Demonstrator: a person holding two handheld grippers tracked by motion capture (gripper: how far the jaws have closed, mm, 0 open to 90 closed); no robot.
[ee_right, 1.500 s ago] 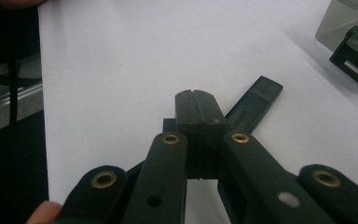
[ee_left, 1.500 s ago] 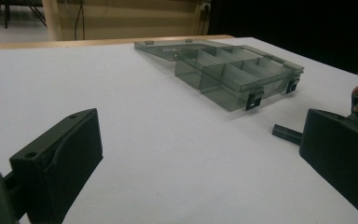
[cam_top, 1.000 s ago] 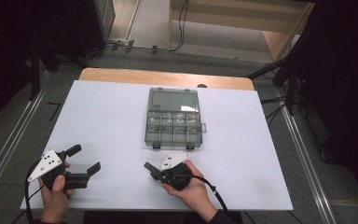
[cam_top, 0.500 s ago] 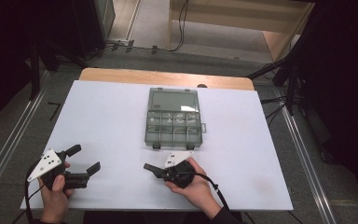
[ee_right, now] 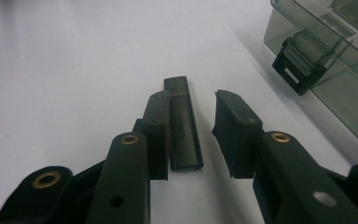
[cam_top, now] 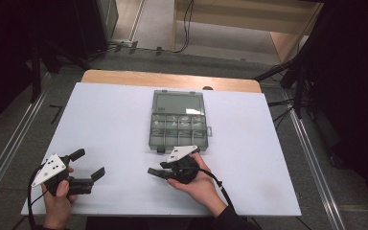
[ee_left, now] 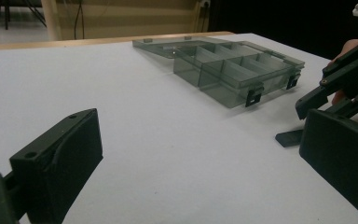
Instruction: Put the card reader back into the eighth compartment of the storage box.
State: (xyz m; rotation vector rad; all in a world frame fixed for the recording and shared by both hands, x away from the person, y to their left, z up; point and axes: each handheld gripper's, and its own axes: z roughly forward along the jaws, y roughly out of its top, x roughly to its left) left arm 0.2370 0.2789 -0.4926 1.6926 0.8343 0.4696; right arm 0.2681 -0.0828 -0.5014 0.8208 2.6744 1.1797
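A small flat dark stick point(ee_right: 182, 130) lies on the white table point(cam_top: 115, 120) between the jaws of my right gripper point(ee_right: 191, 107). Those jaws have just been opening; the stick rests beside one pad point(ee_right: 156, 135) and the other pad stands clear of it. In the high view the right gripper point(cam_top: 165, 168) sits just in front of a smoky transparent organizer box point(cam_top: 178, 125), whose lid lies flat open behind it. My left gripper point(cam_top: 87, 164) stands open near the front left edge, with nothing between its fingers; in its own view the left gripper point(ee_left: 200, 158) looks toward the stick point(ee_left: 289, 137) and the box point(ee_left: 233, 65).
The box has several small compartments and two dark latches point(ee_right: 303, 58) on its near wall. A wooden strip point(cam_top: 167, 79) borders the table's far edge. Metal rails and cables run on the floor around the table.
The right gripper's jaws have parted and let go of the dark stick, which now lies on the table. The right hand has shifted only slightly. The left gripper has stayed put.
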